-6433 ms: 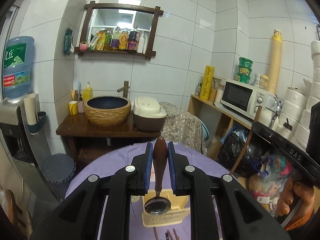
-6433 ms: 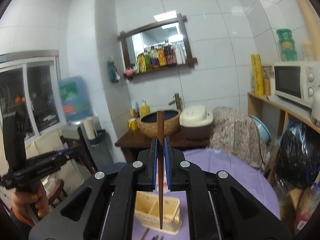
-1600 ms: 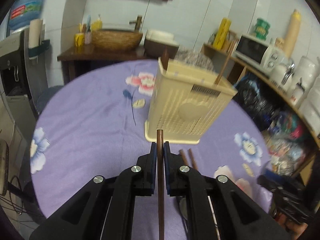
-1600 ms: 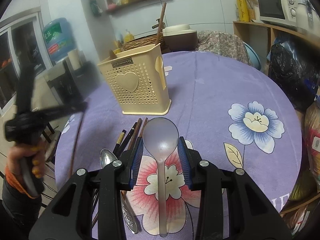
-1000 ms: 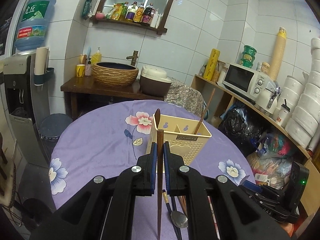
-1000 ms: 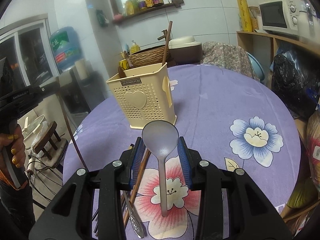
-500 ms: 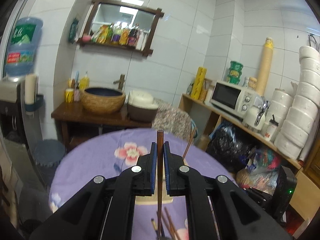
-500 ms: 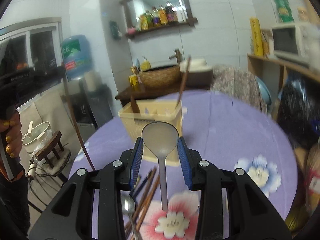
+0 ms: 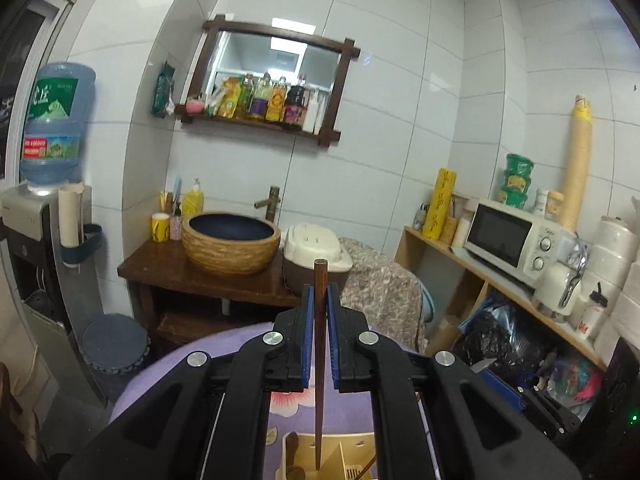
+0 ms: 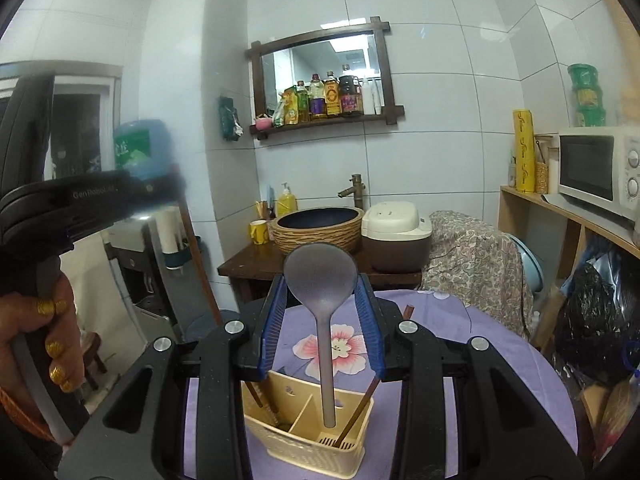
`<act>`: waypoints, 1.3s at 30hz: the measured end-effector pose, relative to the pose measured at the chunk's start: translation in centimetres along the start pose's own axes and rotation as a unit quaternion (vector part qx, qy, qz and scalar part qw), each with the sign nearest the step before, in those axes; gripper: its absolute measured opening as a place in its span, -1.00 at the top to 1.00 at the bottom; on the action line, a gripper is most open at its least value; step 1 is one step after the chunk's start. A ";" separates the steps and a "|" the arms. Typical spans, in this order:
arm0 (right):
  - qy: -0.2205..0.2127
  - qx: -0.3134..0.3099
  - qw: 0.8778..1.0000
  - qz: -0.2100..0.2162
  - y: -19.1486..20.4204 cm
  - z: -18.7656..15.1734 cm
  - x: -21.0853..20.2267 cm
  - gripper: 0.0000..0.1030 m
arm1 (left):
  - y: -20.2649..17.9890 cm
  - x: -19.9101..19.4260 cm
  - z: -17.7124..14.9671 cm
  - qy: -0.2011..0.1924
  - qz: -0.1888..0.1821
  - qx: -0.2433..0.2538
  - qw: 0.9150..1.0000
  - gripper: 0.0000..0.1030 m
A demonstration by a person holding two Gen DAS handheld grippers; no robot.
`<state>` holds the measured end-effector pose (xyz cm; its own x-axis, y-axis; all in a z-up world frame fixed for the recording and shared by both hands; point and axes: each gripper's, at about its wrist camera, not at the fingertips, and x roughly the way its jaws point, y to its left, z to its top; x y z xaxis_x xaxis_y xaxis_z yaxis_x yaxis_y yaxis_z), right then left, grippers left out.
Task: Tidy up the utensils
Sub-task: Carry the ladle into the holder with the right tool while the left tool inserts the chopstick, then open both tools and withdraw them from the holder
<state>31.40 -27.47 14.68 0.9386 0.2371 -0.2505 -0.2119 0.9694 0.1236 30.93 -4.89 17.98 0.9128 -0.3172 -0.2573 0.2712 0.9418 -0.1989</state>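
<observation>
My left gripper (image 9: 319,294) is shut on a brown chopstick (image 9: 319,360) held upright, its lower tip over the open top of the cream utensil holder (image 9: 352,440). My right gripper (image 10: 321,280) is shut on the bowl of a translucent grey spoon (image 10: 320,272). The spoon's handle hangs down over the right compartment of the holder (image 10: 312,450). Another chopstick (image 10: 360,410) leans in that compartment, and a dark handle (image 10: 256,394) stands in the left one. A hand (image 10: 40,340) holds the left gripper's handle (image 10: 80,200) at the left edge of the right wrist view.
The holder stands on a round table with a purple floral cloth (image 10: 500,380). Behind it are a wooden stand with a woven basin (image 10: 318,226) and a rice cooker (image 10: 396,240). A shelf with a microwave (image 10: 596,172) and black bags (image 10: 600,312) is on the right, a water dispenser (image 9: 48,208) on the left.
Both grippers have risen and come in over the holder, which now lies at the bottom of both views. The chopstick and the spoon handle now point down at its compartments.
</observation>
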 end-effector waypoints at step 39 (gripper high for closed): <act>0.181 -0.043 0.974 0.126 1.1 -18.1 -4.3 -0.21 | 3.6 -4.0 -17.7 0.131 0.015 0.087 0.987 -0.90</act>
<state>22.24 -26.24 -1.51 0.6992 0.4605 -0.5468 -0.4601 0.8753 0.1488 22.87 -2.22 1.58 0.8170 -0.2855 -0.5010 0.3150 0.9487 -0.0270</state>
